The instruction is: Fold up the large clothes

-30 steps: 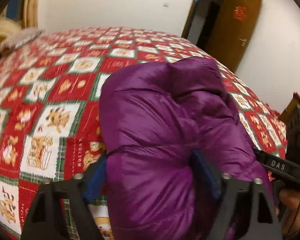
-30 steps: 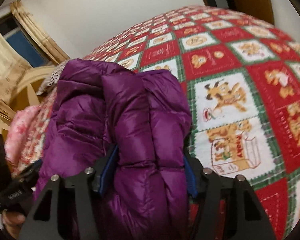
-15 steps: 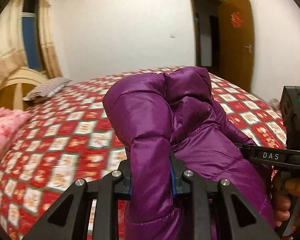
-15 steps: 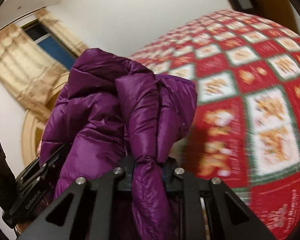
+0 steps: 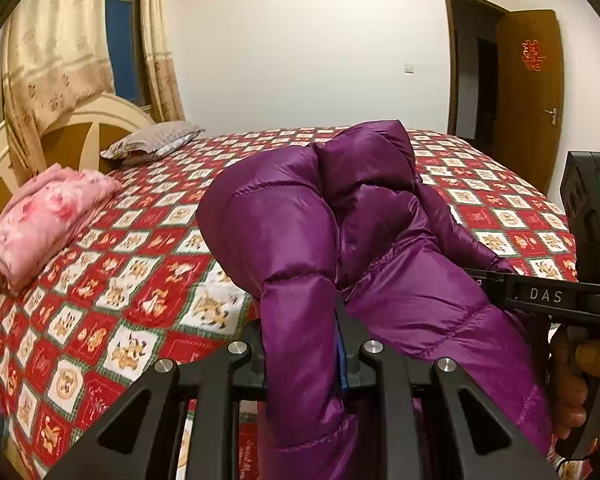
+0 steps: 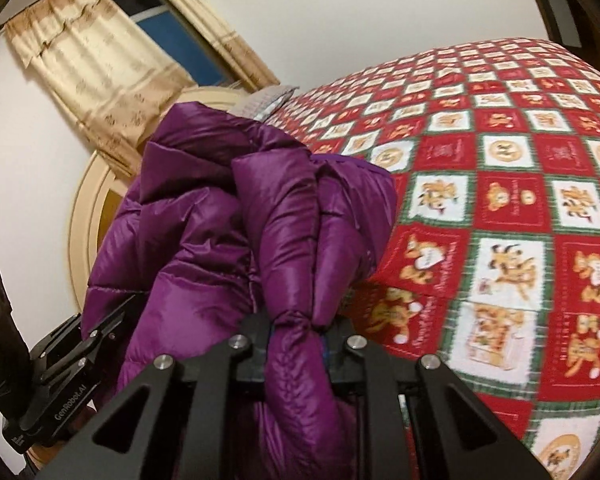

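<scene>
1. Our left gripper (image 5: pixel 302 356) is clamped on a pinch of the purple jacket (image 5: pixel 340 232).
2. Our right gripper (image 6: pixel 298 340) is clamped on another pinch of it.
3. The jacket bulges ahead of both grippers, raised over the near edge of the bed (image 5: pixel 140 216), its length probably running toward the far edge.
4. Neither hand looks nearer; we judge the fold goes forward.
</scene>
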Demonstrator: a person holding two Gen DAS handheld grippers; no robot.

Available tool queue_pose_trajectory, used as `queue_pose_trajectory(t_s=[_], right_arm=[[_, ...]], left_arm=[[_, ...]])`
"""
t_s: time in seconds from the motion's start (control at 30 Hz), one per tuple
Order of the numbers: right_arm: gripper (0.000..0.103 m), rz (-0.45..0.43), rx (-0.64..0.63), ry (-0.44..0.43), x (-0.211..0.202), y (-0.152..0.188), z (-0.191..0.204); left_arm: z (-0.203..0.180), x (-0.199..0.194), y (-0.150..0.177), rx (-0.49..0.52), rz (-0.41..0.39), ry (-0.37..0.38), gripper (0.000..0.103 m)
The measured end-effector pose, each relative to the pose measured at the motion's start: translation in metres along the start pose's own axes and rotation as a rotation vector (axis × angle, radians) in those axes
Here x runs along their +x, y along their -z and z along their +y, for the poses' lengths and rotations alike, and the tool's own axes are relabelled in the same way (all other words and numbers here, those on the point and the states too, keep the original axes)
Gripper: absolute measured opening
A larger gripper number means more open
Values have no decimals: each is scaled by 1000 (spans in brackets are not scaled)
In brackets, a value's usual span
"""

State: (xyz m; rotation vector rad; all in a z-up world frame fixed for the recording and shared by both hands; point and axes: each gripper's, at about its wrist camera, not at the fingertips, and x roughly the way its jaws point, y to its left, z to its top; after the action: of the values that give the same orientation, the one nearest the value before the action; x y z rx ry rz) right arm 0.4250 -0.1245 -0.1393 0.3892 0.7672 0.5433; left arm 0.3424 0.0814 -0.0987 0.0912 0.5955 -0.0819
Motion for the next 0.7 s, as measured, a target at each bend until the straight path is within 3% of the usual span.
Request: queue_pose_trajectory(t_s=[0.6,0.7], right_arm=[[19,99,-19,26,46,13,4],[19,104,-20,49,51,16,1]], left_arm=[[28,27,30,-33,60,-16,23],[27,33,35,-24,66,-35,28]])
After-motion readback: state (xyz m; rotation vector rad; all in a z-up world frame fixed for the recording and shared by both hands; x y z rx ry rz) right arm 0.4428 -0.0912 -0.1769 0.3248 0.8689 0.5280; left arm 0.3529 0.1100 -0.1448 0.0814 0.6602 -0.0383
